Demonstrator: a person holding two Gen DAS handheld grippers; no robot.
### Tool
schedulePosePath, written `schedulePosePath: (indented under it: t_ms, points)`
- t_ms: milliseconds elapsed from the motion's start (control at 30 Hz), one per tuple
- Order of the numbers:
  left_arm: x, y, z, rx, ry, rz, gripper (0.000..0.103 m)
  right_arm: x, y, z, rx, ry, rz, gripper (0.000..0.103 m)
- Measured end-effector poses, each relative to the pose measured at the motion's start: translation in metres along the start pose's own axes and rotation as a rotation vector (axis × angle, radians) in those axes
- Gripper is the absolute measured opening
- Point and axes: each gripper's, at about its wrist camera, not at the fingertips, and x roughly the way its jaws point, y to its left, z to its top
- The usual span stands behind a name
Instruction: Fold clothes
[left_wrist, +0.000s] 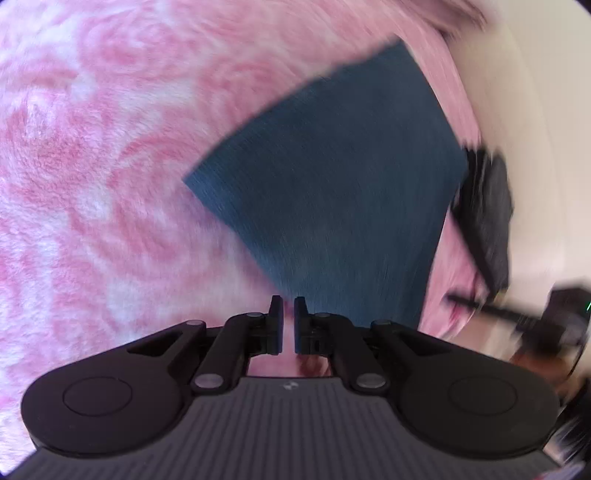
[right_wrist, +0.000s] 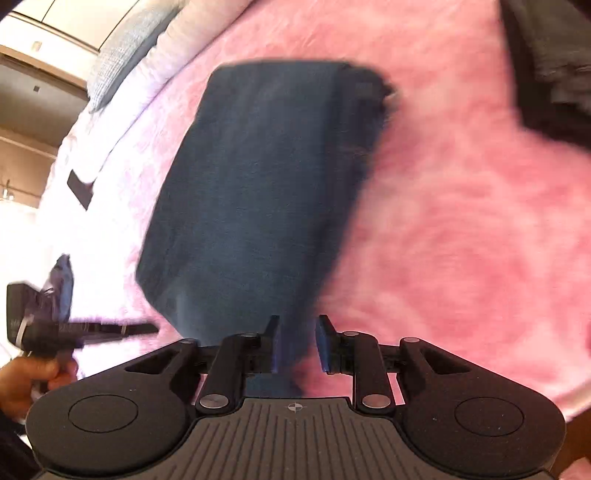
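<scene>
- on the pink fleece blanket (right_wrist: 461, 229) lies the folded navy garment (right_wrist: 258, 192), flat, its near end reaching toward both grippers.
- left gripper (left_wrist: 288, 325): fingers almost together with a thin gap, nothing between them; the garment's near corner sits just past the tips.
- right gripper (right_wrist: 297, 343): fingers parted, with the garment's near edge showing in the gap, unclamped.
- a dark grey cloth (right_wrist: 550, 70) lies apart at the far right.
- much of both views is motion-blurred.

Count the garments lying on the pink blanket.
2: a folded blue garment mid-blanket, just ahead of the right tongs, and a dark garment at the far right edge. More may be hidden.
</scene>
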Motion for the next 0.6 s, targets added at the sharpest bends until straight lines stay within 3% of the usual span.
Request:
schedulePosePath:
  t_ms: [33, 67, 100, 167, 267, 333, 500, 600]
  points:
    - [-0.005, -0.006, 0.0, 0.058, -0.009, 0.022, 0.005, -0.006, 0.0, -0.004, -0.016, 0.0, -0.019, 0.027]
    - [-0.011, -0.012, 0.002, 0.118, -0.024, 0.043, 0.007, -0.01, 0.003, -0.011, -0.008, -0.022, -0.037, 0.045]
    - [-0.017, -0.016, 0.006, 0.174, -0.047, 0.063, 0.011, -0.014, 0.004, -0.019, 0.004, -0.046, -0.045, 0.069]
    - [-0.03, -0.021, 0.019, 0.273, -0.102, 0.097, 0.034, -0.024, -0.002, -0.04, 0.046, -0.104, -0.027, 0.09]
    - [-0.037, -0.013, 0.046, 0.346, -0.145, 0.105, 0.04, -0.029, -0.001, -0.075, 0.141, -0.16, 0.01, 0.09]
    - [-0.031, -0.004, 0.066, 0.369, -0.126, 0.096, 0.042, -0.024, 0.005, -0.1, 0.224, -0.203, 0.023, 0.09]
    - [0.001, 0.013, 0.091, 0.403, -0.017, 0.069, 0.04, -0.002, 0.018, -0.16, 0.455, -0.323, 0.078, 0.09]
    - [0.021, 0.021, 0.095, 0.432, 0.05, 0.041, 0.036, 0.022, 0.017, -0.183, 0.624, -0.431, 0.165, 0.09]
